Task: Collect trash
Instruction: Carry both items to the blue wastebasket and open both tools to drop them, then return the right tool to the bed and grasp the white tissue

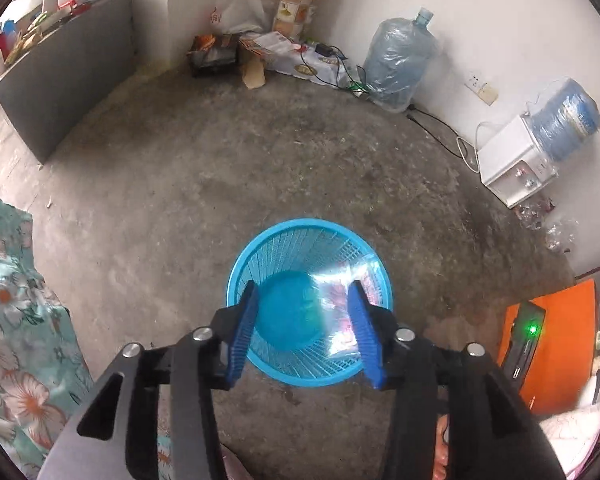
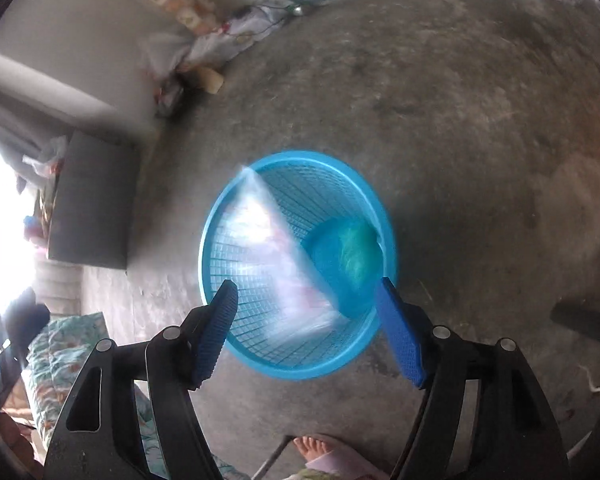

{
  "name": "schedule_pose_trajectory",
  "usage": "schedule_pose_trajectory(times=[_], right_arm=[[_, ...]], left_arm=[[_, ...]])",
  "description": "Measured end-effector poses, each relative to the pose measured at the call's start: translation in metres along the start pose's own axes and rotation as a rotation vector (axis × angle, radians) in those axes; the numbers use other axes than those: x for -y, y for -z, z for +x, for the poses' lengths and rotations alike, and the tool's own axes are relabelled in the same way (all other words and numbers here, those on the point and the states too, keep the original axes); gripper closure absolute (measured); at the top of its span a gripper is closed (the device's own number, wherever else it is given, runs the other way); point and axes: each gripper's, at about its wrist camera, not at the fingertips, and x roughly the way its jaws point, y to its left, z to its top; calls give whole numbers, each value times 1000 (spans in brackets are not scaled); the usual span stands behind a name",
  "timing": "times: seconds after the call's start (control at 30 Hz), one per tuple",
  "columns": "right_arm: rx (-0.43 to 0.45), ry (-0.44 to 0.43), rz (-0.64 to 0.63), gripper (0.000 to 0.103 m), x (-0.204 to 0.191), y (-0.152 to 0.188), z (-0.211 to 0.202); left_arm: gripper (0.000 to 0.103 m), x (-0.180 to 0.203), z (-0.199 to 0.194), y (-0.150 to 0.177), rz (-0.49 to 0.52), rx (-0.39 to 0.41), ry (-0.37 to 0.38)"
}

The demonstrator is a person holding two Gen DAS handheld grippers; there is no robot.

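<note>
1. Left gripper: jaws spread, nothing between the pads, poised over the basket mouth, pointing steeply down.
2. Right gripper: jaws wide, empty too, above the basket near rim.
3. Wrapper: clear, shiny plastic with pinkish print, inside the basket, slumped against its wall; in the right view, wrapper blurred, so resting or falling cannot be told.
4. Greenish wad: on the basket bottom, beside the wrapper; too blurred to identify.
5. Handling, by judgement: wrapper very light, limp, slick, crinkly, not fragile; best pinched at an edge or corner, flat faces likely to slip.
6. Long axis of the wrapper: slanted from the basket rim down toward the bottom, upper corner reaching the rim in the right view.
7. Basket: upright on the concrete floor, mouth up, open mesh walls, light and stiff; rim the obvious hold.
8. Beyond the basket: water jug by the far wall.
</note>
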Motion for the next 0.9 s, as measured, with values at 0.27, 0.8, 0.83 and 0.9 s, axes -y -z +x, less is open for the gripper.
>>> schedule_pose_trajectory(times=[0.27, 0.8, 0.83, 0.9], right_arm=[[102, -1, -46, 27, -17, -3, -44], [428, 71, -815, 8, -191, 112, -177], [407, 13, -872, 8, -200, 124, -183], [392, -75, -928, 8, -213, 138, -193]], left_arm=[[44, -5, -87, 3, 79, 135, 64], [6, -151, -426, 163, -194, 617, 5], [6, -167, -442, 180, -230, 652, -16], [6, -198, -475, 219, -304, 714, -75]])
